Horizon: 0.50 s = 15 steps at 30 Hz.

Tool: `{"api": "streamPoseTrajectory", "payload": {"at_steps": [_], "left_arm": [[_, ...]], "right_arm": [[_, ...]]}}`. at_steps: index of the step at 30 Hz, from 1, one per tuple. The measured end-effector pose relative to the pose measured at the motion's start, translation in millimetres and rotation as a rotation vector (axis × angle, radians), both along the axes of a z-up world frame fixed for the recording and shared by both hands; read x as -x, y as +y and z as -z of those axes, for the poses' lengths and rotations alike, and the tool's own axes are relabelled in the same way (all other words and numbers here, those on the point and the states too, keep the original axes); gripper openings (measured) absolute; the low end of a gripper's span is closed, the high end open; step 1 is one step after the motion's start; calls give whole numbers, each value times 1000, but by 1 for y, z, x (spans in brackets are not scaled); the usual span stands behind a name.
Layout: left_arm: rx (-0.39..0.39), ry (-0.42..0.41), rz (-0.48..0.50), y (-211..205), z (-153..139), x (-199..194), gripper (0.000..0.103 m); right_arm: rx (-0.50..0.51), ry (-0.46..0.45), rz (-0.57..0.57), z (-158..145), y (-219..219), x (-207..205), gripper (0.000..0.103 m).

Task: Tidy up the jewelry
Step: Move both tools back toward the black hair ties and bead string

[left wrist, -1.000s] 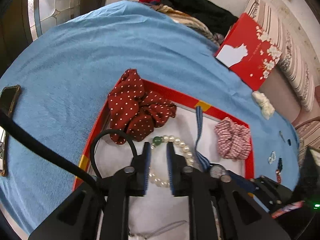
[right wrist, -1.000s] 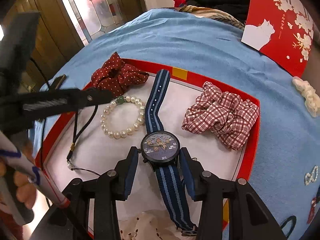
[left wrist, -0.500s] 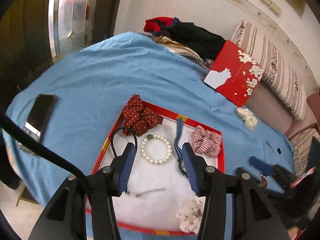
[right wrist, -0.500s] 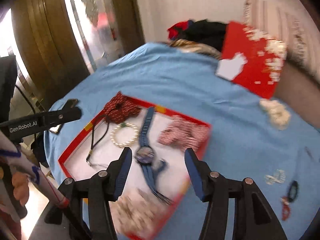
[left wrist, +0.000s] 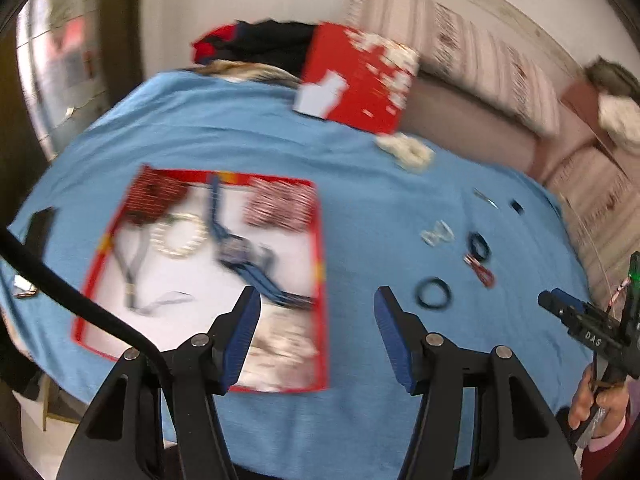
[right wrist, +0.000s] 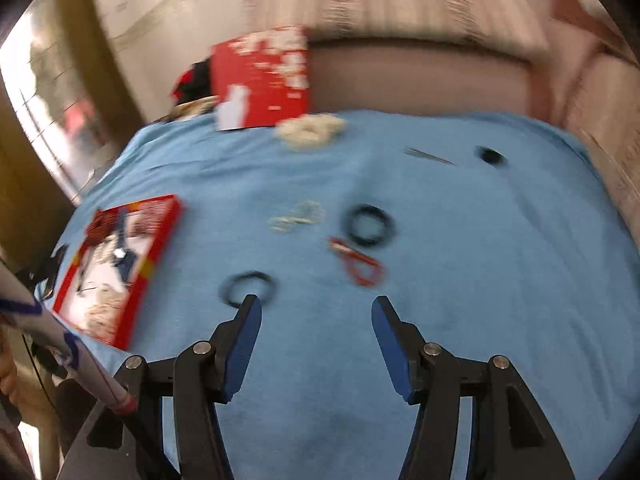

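Blue cloth (left wrist: 240,128) covers the whole tabletop under your tools. On it the biggest thing is the red-rimmed tray (left wrist: 320,264) with a white floor, lying flat on the left of the left wrist view. Inside it, along the far edge, sit a dark red dotted scrunchie (left wrist: 154,196) and a red-and-white checked scrunchie (left wrist: 280,208). Between them the blue striped watch (left wrist: 236,248) lies with its long axis running from the far rim toward the near right corner, face about midway. A pearl bracelet (left wrist: 180,236) rests just left of the watch, a black cord necklace (left wrist: 132,264) further left, and a pale lacy piece (left wrist: 280,344) in the near right corner.

Outside the tray, to its right, loose pieces lie well apart on the cloth: a cream scrunchie (right wrist: 310,130) near the upright red box lid (right wrist: 264,80), two black hair ties (right wrist: 370,226) (right wrist: 248,288), a red loop (right wrist: 358,266), a clear clip (right wrist: 298,218) and a thin pin (right wrist: 428,156).

Your left tool (left wrist: 316,320) hangs above the tray's right rim, and its jaws have just been opening; nothing is between them. Your right tool (right wrist: 316,328) is spread wide over bare cloth, likewise empty.

Only the left wrist view shows the tray contents clearly, though blurred, plus your right hand (left wrist: 600,404) on its handle. The right wrist view shows the tray edge-on at far left.
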<state>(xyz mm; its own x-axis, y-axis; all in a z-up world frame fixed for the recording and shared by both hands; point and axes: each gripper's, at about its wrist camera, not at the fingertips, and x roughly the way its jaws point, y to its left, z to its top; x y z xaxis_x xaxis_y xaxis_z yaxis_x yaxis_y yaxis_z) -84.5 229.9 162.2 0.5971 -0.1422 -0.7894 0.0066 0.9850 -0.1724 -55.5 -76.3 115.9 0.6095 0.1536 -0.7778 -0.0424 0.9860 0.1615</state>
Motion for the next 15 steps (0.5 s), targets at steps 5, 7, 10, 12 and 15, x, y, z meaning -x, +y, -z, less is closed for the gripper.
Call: {"api": "streamPoseTrajectory", "payload": {"at_steps": [5,7,10,12,15], "left_arm": [[-18,59,69,-51,25,-9,58],[-35,78,94,-68,35,-13,58],[-56,109,128,-89,54,-20,58],[-69,130,139,-99,67,-26,58],[-71,163,155,-110,85,-37,58]], "right_arm": [[7,15,62,12,-37,14,62],[7,20,67,19,-46,16,62],[-8,32,68,29,-53,12,62],[-16,42,64,38,-53,7,62],[-25,57,53,48,-50,-3,62]]}}
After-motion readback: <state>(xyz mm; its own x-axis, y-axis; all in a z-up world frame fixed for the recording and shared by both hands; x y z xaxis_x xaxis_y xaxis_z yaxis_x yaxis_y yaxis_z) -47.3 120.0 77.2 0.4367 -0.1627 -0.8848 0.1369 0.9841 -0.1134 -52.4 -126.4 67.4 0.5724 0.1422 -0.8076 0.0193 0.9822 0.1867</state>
